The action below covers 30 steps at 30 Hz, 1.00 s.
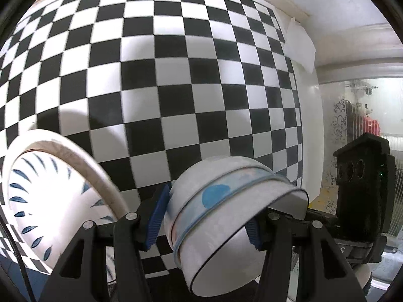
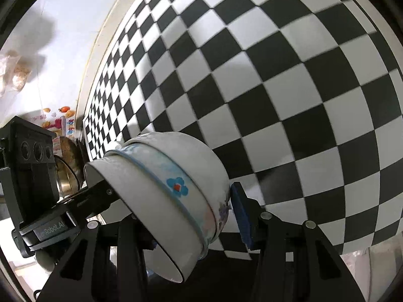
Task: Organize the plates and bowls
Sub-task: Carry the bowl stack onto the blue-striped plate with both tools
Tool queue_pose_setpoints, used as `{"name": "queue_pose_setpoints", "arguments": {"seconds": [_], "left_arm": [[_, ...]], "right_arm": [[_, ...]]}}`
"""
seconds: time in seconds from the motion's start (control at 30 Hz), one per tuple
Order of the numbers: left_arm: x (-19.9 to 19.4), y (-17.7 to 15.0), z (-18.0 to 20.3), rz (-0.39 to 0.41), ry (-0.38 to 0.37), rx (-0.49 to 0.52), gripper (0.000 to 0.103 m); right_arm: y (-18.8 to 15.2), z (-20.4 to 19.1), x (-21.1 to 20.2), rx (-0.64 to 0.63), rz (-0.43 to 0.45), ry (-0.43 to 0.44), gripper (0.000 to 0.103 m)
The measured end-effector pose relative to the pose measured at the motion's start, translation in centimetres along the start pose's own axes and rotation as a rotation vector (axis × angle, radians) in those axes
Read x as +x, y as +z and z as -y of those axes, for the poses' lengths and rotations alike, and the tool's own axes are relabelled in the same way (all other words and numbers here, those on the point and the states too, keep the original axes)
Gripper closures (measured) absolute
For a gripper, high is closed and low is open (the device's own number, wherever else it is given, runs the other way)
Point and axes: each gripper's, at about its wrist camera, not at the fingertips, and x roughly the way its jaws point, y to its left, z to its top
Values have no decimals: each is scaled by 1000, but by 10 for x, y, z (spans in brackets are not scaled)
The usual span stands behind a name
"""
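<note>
The left gripper [image 1: 205,222] is clamped on the rim of a white bowl [image 1: 226,216], one blue-padded finger [image 1: 156,222] pressed against the bowl's outer wall and the other reaching inside the mouth. The bowl is lifted clear of the checkered tablecloth [image 1: 151,63] and tilted, its opening turned down and to the right; a blue line runs round it below the rim, with a blurred blue patch on the band. To its left, near the lower left of the left wrist view, a second bowl with blue leaf strokes [image 1: 50,201] lies tipped on the cloth, its unglazed foot ring facing up and right, apart from the held bowl. The right gripper [image 1: 362,201] shows at the right edge of that view, its black body just beside the held bowl's rim.

In the right wrist view the right gripper [image 2: 201,221] also grasps the same white bowl [image 2: 176,193], its left finger hidden inside the bowl and its blue-padded right finger [image 2: 241,219] close against the outer wall by the foot. A blue flower with a red centre [image 2: 177,187] sits on the band. The left gripper [image 2: 98,196] reaches in from the left, one black finger lying in the bowl's mouth. The tablecloth [image 2: 277,75] fills the background, and a metal pan [image 2: 66,173] stands far left beyond it
</note>
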Motion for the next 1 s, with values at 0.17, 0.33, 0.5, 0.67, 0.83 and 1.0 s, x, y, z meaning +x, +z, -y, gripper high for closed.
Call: {"name": "queue_pose_setpoints", "arguments": {"seconds": [0.17,0.33,0.5,0.67,0.83,1.0], "left_arm": [[-16,-6,-12,15,30,-24,52],[-13,-11,-28,-15,32,-69,52],[-26,-14,-32,-9,23,-78,52],[-46,-17,-50,7,15,-118,52],[-63,-22,-74,34,38,-183,52],[-77,-29,-91,67,42,-244,52]], "right_arm": [[-2,-26,4,-27,-31,0,54],[-1,-30,21,17,-92,8,55],[0,-42,22,-14,-133,-19,55],[5,-66,23,-68,-149,-30,55],[13,-96,35,-117,-180,-29,55],[13,-123,48,-180,-230,-49,55]]}}
